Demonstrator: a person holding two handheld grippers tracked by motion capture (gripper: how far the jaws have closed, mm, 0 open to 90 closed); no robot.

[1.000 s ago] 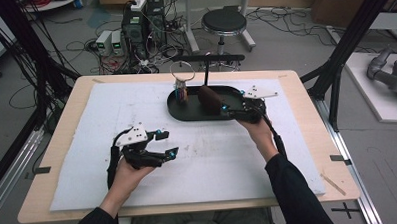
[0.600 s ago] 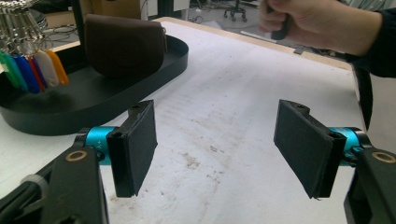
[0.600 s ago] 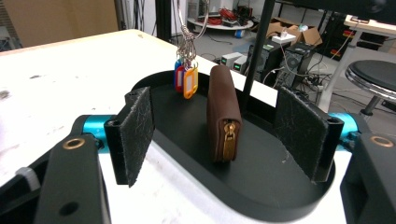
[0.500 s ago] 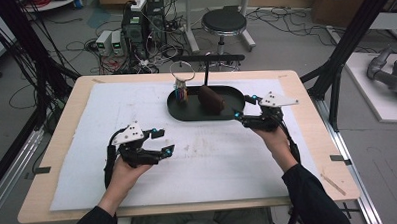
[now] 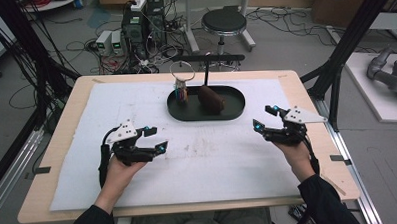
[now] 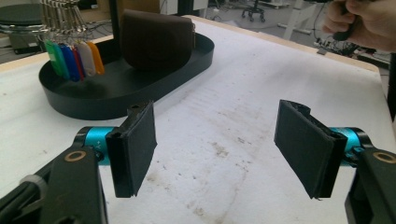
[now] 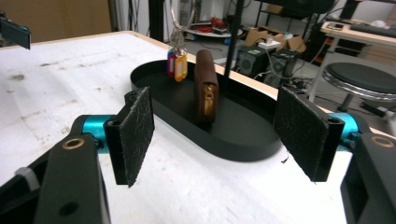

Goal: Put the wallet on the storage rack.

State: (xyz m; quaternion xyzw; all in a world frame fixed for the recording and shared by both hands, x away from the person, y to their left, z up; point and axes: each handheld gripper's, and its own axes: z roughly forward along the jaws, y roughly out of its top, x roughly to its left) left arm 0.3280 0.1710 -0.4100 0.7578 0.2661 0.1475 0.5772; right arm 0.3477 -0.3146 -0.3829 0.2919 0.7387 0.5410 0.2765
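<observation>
The brown pouch stands on edge in the black oval tray at the far middle of the desk — beside a bunch of coloured key tags. The right gripper hovers right of the tray, fingers wide and empty. The left gripper is well apart, fingers wide too.
</observation>
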